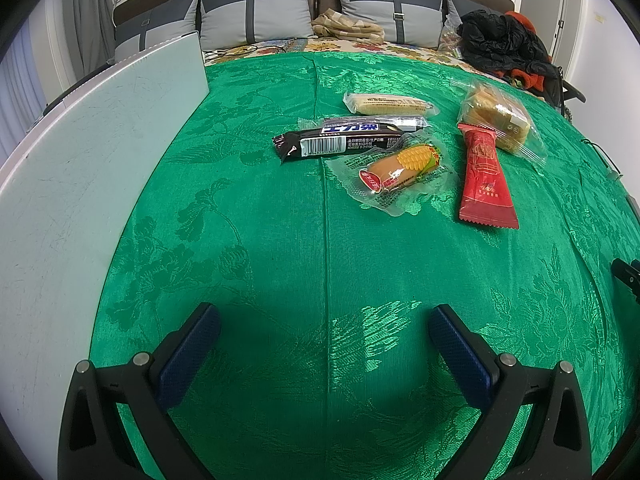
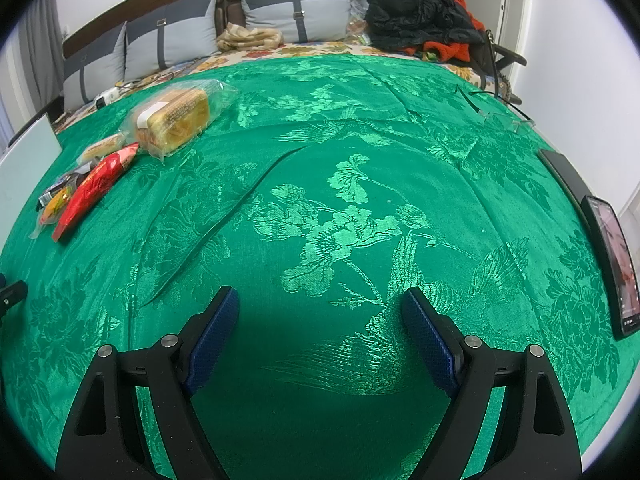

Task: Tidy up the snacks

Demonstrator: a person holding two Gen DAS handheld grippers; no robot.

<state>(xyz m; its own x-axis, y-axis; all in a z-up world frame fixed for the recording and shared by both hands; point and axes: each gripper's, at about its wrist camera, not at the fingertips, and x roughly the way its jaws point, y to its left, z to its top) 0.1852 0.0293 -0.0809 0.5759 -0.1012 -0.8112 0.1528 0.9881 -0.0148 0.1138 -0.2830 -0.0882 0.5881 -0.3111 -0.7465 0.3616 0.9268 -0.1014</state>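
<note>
Left gripper [image 1: 324, 320]: jaws wide apart, nothing between them, hovering over green cloth [image 1: 280, 240], well short of the snacks

Left wrist view, items:
- white board [image 1: 100, 152], far left, lying on the cloth edge
- dark bar [image 1: 340, 142], wrapper w/ barcode facing up, centre of the group
- silver packet [image 1: 372, 122], just behind the dark bar, touching it
- pale roll [image 1: 386, 104], clear wrap, furthest back
- corn sausage [image 1: 400, 166], clear wrap, nearest to the gripper; its wrap edge overlaps the dark bar's end
- red packet [image 1: 484, 176], long, lying lengthwise toward the camera
- cake pack [image 1: 500, 118], clear bag, behind the red packet's top end & touching it
- all loose, no box or tray seen for them

Right wrist view:
- right gripper [image 2: 320, 304]: jaws spread wide too, empty, over bare cloth
- snacks sit well off to its left; cake pack, red packet, corn sausage visible, rest partly hidden
- phone [image 2: 612, 264], at the right edge, screen lit
- glasses [image 2: 504, 116], far right rear
- black clothes [image 2: 416, 16], heaped by the pillows

Handling, est.: all light. Film wraps prob slippery & crinkly; cake soft, would crush, so pinch lightly across its middle. Bars & red packet stiffer: grip across the short width, mid-length. Sausage: take the firm body, not the loose film edge
</note>
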